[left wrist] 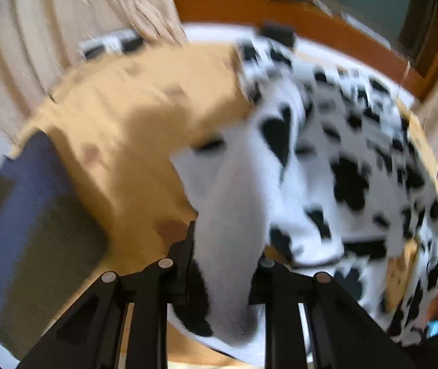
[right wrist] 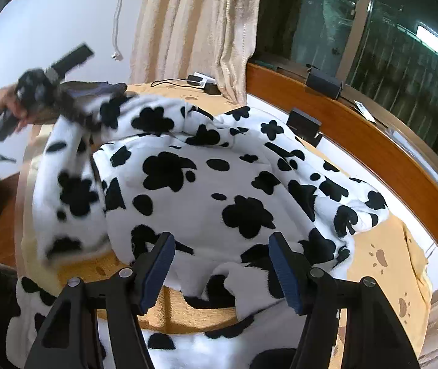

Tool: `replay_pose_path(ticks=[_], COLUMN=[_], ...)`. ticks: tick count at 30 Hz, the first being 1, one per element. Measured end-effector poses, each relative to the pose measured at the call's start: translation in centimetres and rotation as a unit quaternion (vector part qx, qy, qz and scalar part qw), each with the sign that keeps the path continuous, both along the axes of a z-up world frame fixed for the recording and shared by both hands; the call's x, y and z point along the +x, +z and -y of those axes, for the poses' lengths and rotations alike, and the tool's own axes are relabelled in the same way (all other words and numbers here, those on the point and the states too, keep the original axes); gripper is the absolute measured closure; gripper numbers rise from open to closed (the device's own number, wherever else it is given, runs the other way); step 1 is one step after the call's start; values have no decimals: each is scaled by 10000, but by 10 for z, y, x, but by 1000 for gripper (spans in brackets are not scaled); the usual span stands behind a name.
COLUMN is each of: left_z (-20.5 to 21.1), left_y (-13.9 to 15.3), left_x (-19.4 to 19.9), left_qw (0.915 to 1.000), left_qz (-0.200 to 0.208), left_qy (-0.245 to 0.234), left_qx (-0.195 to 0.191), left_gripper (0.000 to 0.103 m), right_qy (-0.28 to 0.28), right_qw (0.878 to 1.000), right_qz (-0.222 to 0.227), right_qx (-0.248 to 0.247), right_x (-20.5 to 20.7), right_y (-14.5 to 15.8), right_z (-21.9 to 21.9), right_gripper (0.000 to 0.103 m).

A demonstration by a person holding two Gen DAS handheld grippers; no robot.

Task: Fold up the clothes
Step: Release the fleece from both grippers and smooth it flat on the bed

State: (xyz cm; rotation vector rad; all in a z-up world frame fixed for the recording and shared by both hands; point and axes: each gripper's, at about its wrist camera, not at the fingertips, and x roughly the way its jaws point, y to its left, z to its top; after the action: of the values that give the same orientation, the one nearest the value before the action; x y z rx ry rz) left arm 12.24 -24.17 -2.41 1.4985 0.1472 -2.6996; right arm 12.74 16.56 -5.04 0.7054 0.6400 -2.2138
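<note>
A: Where did the cow-print fleece garment [right wrist: 206,184] lie?

B: It was spread over a tan blanket with paw prints [right wrist: 385,258], which covered a bed with an orange-brown wooden frame [right wrist: 357,141]. The white fleece with black blotches filled most of the right wrist view, its far edge bunched toward the frame and one loose piece hanging at the near lower left.

A: And the left gripper [left wrist: 223,261]?

B: In its own blurred view the two black fingers stood close together with a white fold of the garment [left wrist: 228,215] pinched between them, the cloth running up and away from the jaws toward the rest of the fleece on the right. From the right wrist view the same gripper [right wrist: 74,113] showed at the far left, smeared by motion, held by a hand [right wrist: 13,104] and drawing a sleeve-like part of the fleece up off the blanket.

A: What about the right gripper [right wrist: 222,264]?

B: Its blue-padded fingers [right wrist: 157,270] stood fairly wide apart above the near hem of the garment. The fleece showed in the gap between them, but the pads did not press on it.

A: Anything else around?

B: A cream curtain [right wrist: 194,30] hung behind the bed, a dark window [right wrist: 388,46] stood to the right, and small black boxes [right wrist: 305,126] sat along the frame. In the left wrist view a dark blue cloth [left wrist: 34,200] lay at the blanket's left edge.
</note>
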Motion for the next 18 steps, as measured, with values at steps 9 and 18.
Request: replay_pose_path(ticks=[9, 18], left_z=[58, 9], left_y=[70, -9], left_x=[-40, -83], left_qw=[9719, 8693], left_qz=[-984, -134], left_qy=[958, -176], left_qx=[-1911, -4937], left_gripper=[34, 19], right_qy=[-208, -35], right_qw=[9996, 9993], right_qz=[178, 197], right_qx=[-86, 301], right_x=[-14, -5], right_y=[-8, -23], right_z=[-4, 2], right_gripper=[38, 37])
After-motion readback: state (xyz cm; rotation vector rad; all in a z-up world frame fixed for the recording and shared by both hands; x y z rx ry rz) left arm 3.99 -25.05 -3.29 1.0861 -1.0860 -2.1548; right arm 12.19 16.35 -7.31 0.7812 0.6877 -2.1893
